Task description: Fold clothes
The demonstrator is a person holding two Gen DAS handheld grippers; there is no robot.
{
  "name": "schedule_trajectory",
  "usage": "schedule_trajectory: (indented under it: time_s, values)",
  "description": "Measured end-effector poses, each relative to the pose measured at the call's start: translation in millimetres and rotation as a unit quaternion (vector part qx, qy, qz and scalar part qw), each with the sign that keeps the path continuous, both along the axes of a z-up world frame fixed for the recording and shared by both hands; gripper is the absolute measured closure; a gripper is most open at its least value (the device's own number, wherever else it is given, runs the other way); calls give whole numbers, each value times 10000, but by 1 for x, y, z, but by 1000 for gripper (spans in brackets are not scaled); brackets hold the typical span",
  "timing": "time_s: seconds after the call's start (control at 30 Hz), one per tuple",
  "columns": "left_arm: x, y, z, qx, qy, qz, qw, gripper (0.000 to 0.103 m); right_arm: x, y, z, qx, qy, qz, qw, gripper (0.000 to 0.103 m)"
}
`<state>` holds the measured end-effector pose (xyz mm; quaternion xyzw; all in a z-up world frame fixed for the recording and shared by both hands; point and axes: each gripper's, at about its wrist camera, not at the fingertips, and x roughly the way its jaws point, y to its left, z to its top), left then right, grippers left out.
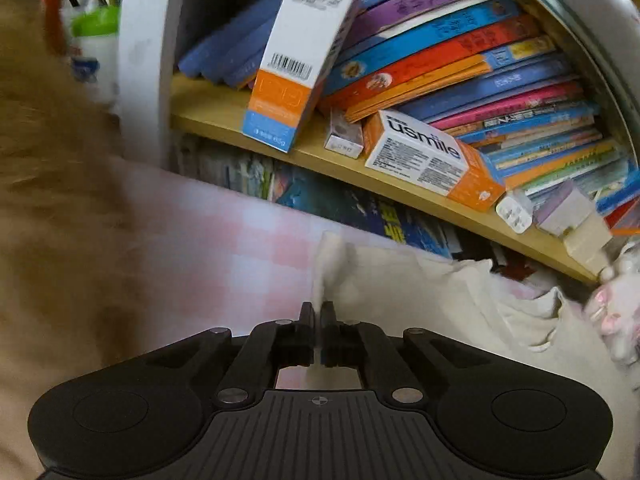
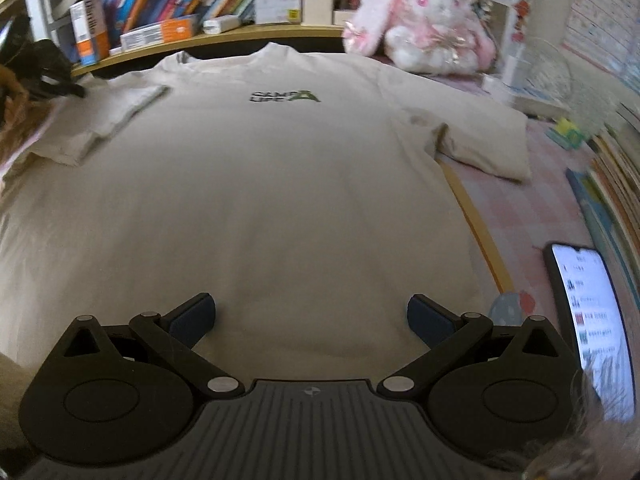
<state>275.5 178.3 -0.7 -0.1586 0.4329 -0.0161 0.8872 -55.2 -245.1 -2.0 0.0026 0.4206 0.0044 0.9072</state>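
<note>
Left tongs clamped on a raised fold of the beige T-shirt, right tongs spread wide above its hem, shirt flat ahead, lit phone right, bookshelf beyond

T-shirt flat on bed | shelf behind | phone right | plush rabbit behind-right

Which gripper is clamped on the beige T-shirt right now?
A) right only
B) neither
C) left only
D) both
C: the left gripper has its jaws pinched shut on a raised fold of the beige T-shirt, while the right gripper sits wide open above the shirt's lower body with nothing between its fingers.
</note>
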Motion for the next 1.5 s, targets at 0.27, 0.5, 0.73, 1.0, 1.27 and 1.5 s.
schedule_trajectory:
  time_s: [0.27,0.5,0.73,1.0,1.27,1.5]
  values:
    - [-3,16,-13,19,-20,103,9999,102,2,14,1,-6,91,-333,9994,0]
    - [-7,29,-12,150,-36,176,9997,102,5,30,2,-10,114,-242,9996,0]
    - [-9,32,-11,330,-33,237,9992,102,9,36,2,4,105,-154,9998,0]
    - [-18,16,8,946,-236,66,9952,87,10,40,2,-4,62,-131,9999,0]
    - [-104,-27,49,834,-1137,-616,9881,30,8,45,5,-127,75,-175,9997,0]
    - [-211,-60,49,706,-1034,-802,9889,16,-3,45,22,-171,-76,-328,9993,0]
